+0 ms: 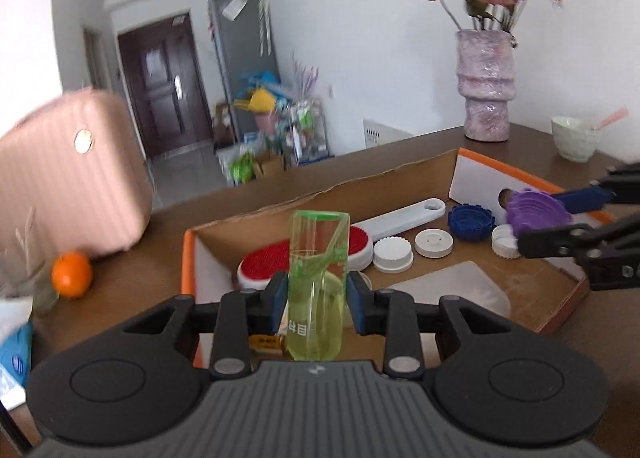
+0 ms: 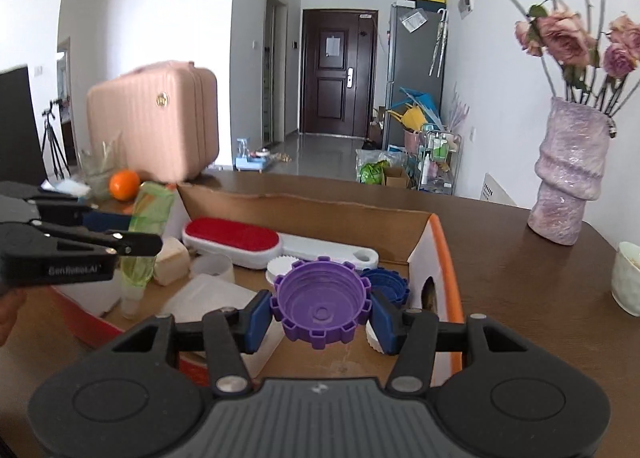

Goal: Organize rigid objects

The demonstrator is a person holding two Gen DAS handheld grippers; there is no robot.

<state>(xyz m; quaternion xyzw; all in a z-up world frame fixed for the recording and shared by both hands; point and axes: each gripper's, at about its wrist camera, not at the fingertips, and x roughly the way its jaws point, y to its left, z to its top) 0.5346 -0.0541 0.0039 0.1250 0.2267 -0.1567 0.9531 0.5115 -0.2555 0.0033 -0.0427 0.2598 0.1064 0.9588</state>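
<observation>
Both grippers are over the cardboard box (image 1: pixel 420 169) on the brown table (image 1: pixel 132 278). The left gripper (image 1: pixel 318 300) has a clear green plastic bottle (image 1: pixel 318 258) standing upright between its blue pads (image 1: pixel 278 304), and they look pressed to its sides, though the see-through plastic makes the exact contact hard to judge. The right gripper (image 2: pixel 320 316) is clamped on a purple ridged cap (image 2: pixel 320 306), open side facing up, gripped at both edges.

Down in the box lies a red-faced lint brush (image 2: pixel 236 238) with its white handle running along the far wall. Beside it sit a dark blue cap (image 1: pixel 470 221), and white caps (image 1: pixel 393 255) in a loose row. A translucent lid (image 1: pixel 460 290) lies flat on the box floor nearer the grippers.

Outside the box, an orange (image 1: pixel 72 274) rests near the pink suitcase (image 1: pixel 68 177), a purple vase (image 2: pixel 570 173) of dried roses stands at the table's far right, and a pale bowl (image 1: pixel 576 137) sits just beyond it.
</observation>
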